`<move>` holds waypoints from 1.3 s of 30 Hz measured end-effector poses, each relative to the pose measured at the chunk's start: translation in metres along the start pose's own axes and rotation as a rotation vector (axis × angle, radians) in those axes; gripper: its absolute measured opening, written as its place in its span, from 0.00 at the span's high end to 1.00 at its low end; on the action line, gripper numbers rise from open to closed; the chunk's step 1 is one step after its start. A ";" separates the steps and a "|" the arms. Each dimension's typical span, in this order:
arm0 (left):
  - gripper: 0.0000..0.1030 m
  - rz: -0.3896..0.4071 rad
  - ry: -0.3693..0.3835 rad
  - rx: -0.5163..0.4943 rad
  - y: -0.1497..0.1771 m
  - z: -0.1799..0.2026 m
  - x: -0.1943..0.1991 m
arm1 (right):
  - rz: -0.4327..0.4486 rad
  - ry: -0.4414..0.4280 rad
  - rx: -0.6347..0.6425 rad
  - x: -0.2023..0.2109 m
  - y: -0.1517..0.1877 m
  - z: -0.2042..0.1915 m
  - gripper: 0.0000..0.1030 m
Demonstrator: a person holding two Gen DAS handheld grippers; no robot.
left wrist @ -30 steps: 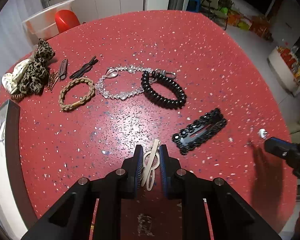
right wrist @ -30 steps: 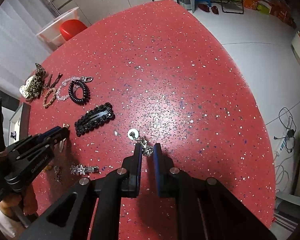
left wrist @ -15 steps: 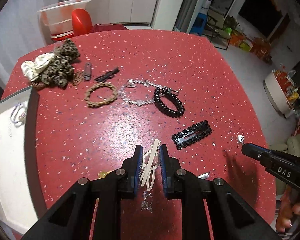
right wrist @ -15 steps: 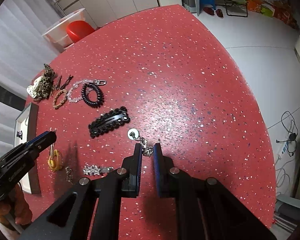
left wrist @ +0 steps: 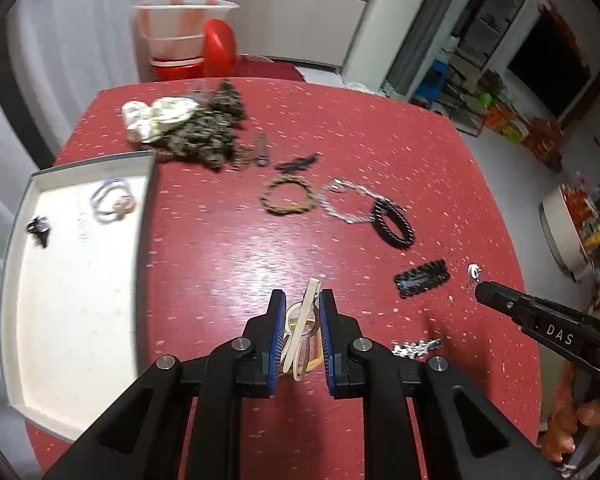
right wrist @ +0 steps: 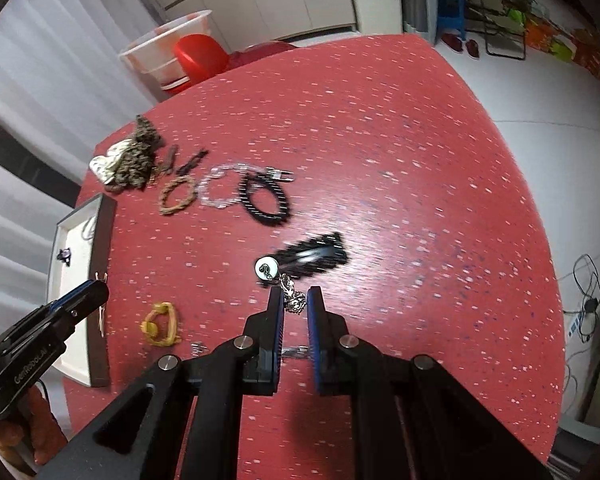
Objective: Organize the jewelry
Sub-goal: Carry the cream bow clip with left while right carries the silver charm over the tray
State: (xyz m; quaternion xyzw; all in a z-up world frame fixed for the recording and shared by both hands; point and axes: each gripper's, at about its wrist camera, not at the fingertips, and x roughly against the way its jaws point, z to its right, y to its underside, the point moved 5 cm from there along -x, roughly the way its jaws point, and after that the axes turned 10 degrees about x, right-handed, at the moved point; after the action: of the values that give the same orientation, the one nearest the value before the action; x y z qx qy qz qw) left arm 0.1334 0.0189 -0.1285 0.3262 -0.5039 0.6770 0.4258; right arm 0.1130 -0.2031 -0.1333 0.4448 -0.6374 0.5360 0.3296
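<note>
My left gripper (left wrist: 302,300) is shut on a cream hair clip (left wrist: 305,320) and holds it above the red table. The white tray (left wrist: 80,288) lies to its left with a hair tie (left wrist: 110,200) and a small dark piece (left wrist: 38,228) in it. My right gripper (right wrist: 294,296) is shut on a silver chain with a white round pendant (right wrist: 267,268), lifted above the table. It also shows in the left wrist view (left wrist: 484,292). A black beaded clip (left wrist: 422,278), black coil band (left wrist: 392,222), clear bead bracelet (left wrist: 344,200) and braided tan bracelet (left wrist: 287,200) lie on the table.
Leopard and white scrunchies (left wrist: 196,128) lie at the table's far left. A yellow band (right wrist: 160,324) and a silver sparkly clip (left wrist: 416,346) lie near the front. A white tub with a red bowl (left wrist: 184,36) stands beyond the table. The tray shows in the right wrist view (right wrist: 76,264).
Both grippers have risen and pulled back from the table. The left one has swung left, bringing the tray into full view. The right one has lifted the pendant chain.
</note>
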 end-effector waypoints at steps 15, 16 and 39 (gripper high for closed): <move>0.82 0.093 -0.072 0.143 -0.020 -0.104 0.044 | 0.010 -0.090 0.172 -0.017 -0.040 -0.122 0.88; 0.82 0.100 -0.080 0.156 -0.022 -0.114 0.047 | 0.010 -0.094 0.183 -0.019 -0.041 -0.128 0.88; 0.82 0.129 -0.178 0.324 -0.044 -0.241 0.027 | -0.032 -0.295 0.421 -0.096 -0.096 -0.328 0.88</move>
State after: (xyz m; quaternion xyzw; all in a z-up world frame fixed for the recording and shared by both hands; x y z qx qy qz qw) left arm 0.1586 0.2623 -0.1550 0.4159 -0.4440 0.7436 0.2773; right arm 0.2196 0.1345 -0.1137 0.5870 -0.5457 0.5810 0.1415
